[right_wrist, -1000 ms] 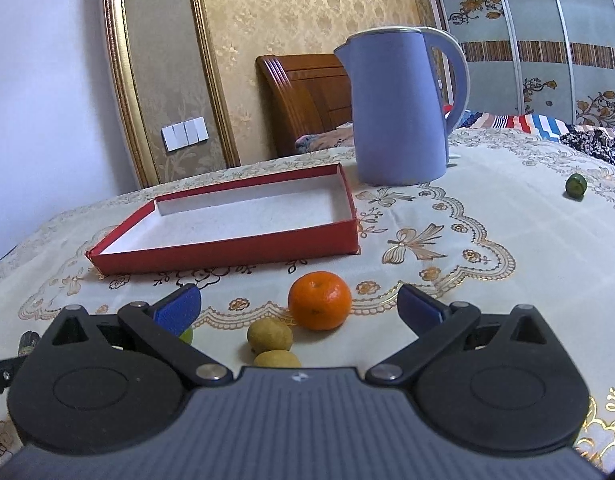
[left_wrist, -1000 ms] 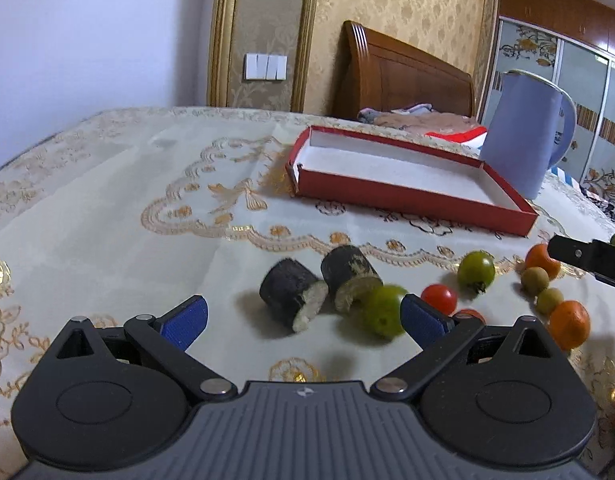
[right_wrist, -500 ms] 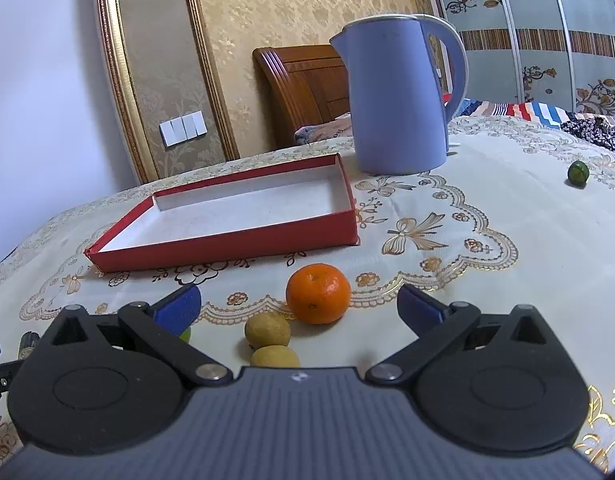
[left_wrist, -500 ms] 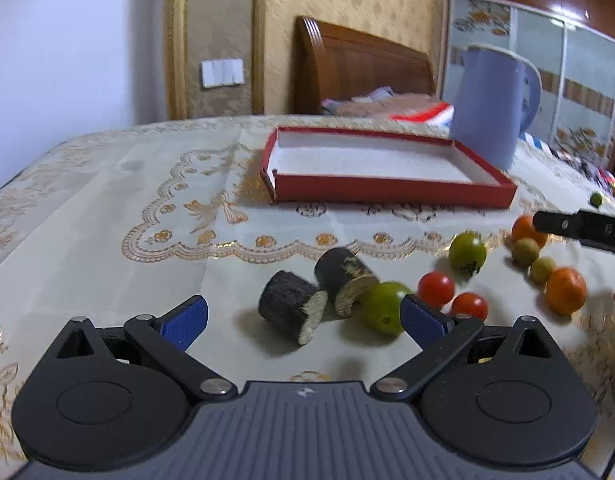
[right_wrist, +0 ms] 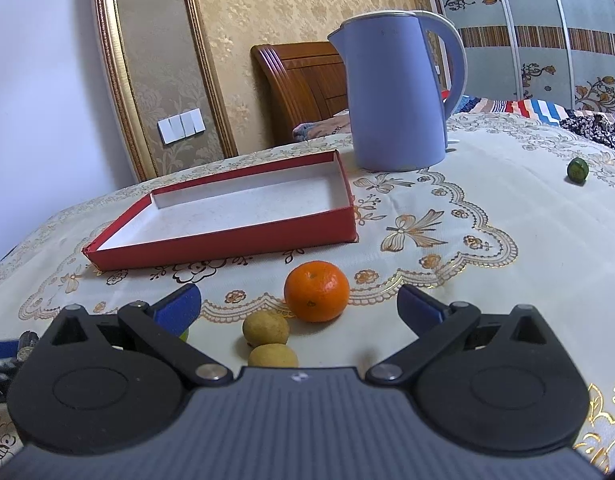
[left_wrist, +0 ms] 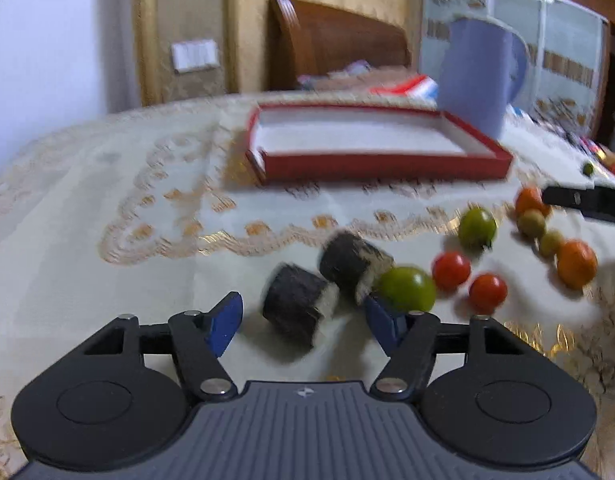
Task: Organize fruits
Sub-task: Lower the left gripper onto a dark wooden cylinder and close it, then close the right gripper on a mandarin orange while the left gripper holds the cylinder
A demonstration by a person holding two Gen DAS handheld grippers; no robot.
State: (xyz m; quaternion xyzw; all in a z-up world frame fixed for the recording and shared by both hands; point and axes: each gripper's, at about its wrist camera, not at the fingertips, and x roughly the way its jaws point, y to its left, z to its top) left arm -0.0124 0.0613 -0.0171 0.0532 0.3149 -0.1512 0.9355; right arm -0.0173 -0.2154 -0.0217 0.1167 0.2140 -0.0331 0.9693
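Observation:
In the left wrist view, two dark-skinned cut chunks lie on the tablecloth. The nearer chunk (left_wrist: 295, 308) sits between the blue pads of my left gripper (left_wrist: 303, 320). Its jaws are closing, with a gap still showing on both sides of the chunk. The second chunk (left_wrist: 349, 260) touches a green tomato (left_wrist: 407, 288). Right of them lie two red tomatoes (left_wrist: 451, 270), another green tomato (left_wrist: 477, 226) and an orange (left_wrist: 577, 262). My right gripper (right_wrist: 299, 300) stands open and holds nothing. An orange (right_wrist: 317, 290) and two small yellow fruits (right_wrist: 266, 328) lie ahead of it.
A shallow red tray (right_wrist: 227, 244) with a white inside lies behind the fruit. A blue kettle (right_wrist: 395, 96) stands at its far right corner. One small green fruit (right_wrist: 578, 170) lies alone at the far right. A wooden headboard and wall stand beyond the table.
My left gripper's jaws have narrowed around the nearer dark chunk, and its view has rolled and shifted across the table. The right gripper has kept still.

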